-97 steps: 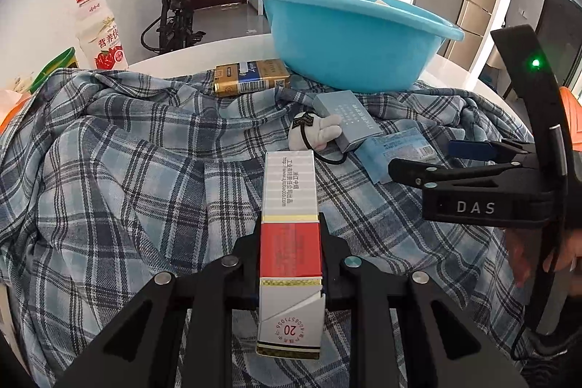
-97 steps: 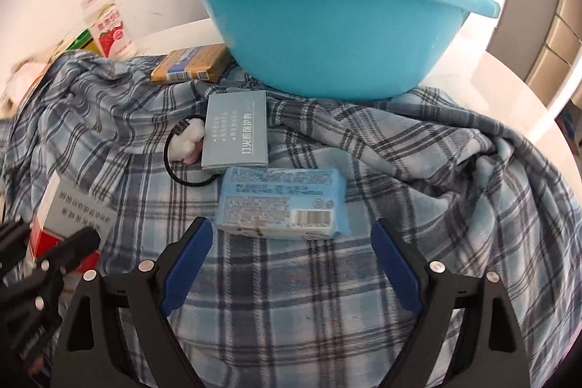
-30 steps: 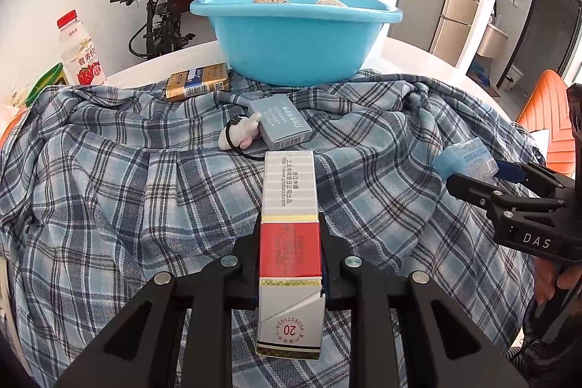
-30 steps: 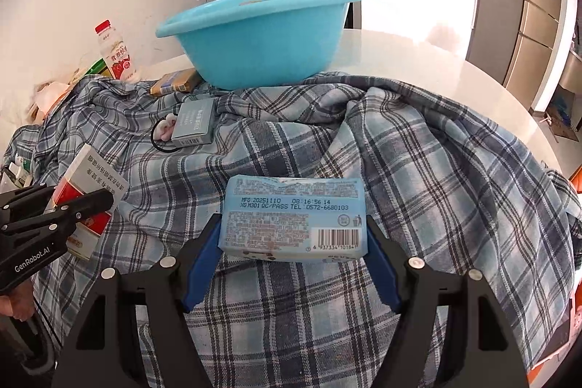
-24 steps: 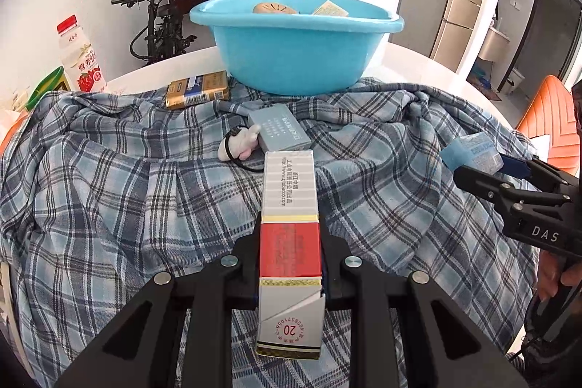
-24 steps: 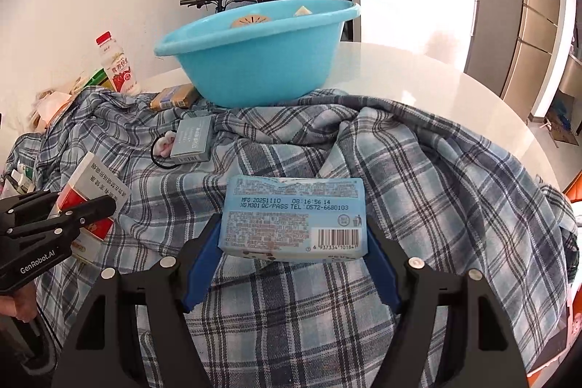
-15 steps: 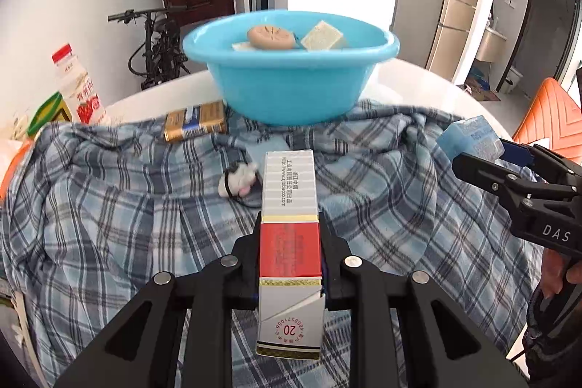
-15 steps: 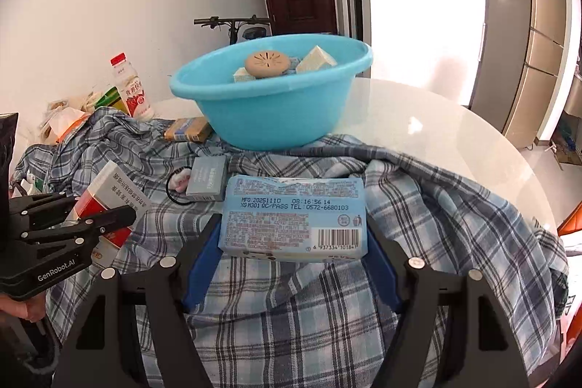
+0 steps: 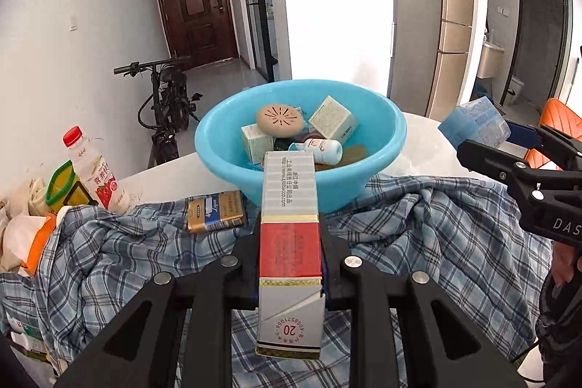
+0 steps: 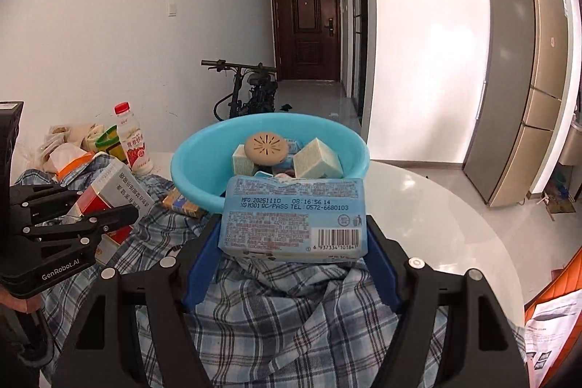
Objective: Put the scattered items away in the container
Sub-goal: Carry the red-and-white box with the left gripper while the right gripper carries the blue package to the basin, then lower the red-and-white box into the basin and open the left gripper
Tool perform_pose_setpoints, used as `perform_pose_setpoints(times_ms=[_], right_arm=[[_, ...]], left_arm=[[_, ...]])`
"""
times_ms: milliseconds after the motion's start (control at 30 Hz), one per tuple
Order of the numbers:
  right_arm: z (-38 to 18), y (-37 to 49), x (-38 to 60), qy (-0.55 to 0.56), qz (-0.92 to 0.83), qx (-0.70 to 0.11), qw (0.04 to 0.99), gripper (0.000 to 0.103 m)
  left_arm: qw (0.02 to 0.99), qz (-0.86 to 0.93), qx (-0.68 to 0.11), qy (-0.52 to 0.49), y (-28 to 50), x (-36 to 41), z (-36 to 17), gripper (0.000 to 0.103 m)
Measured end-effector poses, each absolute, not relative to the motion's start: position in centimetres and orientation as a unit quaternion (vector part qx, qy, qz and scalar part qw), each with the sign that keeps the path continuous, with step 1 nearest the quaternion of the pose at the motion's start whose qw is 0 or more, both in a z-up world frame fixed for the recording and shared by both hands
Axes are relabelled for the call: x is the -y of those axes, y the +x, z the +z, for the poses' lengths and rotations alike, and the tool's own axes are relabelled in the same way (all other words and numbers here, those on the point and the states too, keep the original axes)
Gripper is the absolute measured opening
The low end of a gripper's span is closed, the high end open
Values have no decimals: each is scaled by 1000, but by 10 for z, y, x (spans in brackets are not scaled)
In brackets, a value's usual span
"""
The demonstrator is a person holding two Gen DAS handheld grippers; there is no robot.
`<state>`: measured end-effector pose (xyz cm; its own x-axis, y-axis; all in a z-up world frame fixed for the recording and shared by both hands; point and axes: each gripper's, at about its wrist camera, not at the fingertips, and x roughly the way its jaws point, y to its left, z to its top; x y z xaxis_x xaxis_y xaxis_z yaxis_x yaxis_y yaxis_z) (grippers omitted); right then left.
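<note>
My left gripper [image 9: 291, 242] is shut on a long red and silver carton [image 9: 290, 206], held in the air in front of the blue basin [image 9: 385, 133]. My right gripper [image 10: 293, 235] is shut on a light blue wipes pack [image 10: 293, 217], also raised near the basin [image 10: 189, 162]. The basin holds several small boxes, a tan round disc [image 9: 279, 121] and a small bottle. The right gripper with its pack [image 9: 476, 126] shows at the right in the left wrist view. The left gripper with the carton [image 10: 116, 191] shows at the left in the right wrist view.
A plaid shirt [image 9: 109, 260] covers the round white table [image 10: 436, 206]. A gold and blue packet [image 9: 214, 211] lies on it by the basin. A red-capped drink bottle [image 9: 96, 173] and bags stand at the far left. An orange chair [image 9: 556, 119] is at the right.
Both grippers have risen with their loads and moved toward the basin, so its contents now show from above. The grey box and white charm on the shirt have dropped out of view.
</note>
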<state>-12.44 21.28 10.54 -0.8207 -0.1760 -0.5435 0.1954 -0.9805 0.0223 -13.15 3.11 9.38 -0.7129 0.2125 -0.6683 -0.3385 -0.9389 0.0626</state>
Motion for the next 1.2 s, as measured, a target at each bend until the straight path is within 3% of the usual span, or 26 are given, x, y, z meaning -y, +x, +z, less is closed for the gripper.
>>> perform_pose_setpoints(times_ms=[667, 1200], right_arm=[[132, -196, -202, 271, -954, -29, 122, 72], [112, -288, -211, 318, -939, -1, 129, 72]], left_arm=[[141, 932, -61, -328, -219, -41, 117, 24], [115, 936, -19, -333, -321, -38, 100, 24]])
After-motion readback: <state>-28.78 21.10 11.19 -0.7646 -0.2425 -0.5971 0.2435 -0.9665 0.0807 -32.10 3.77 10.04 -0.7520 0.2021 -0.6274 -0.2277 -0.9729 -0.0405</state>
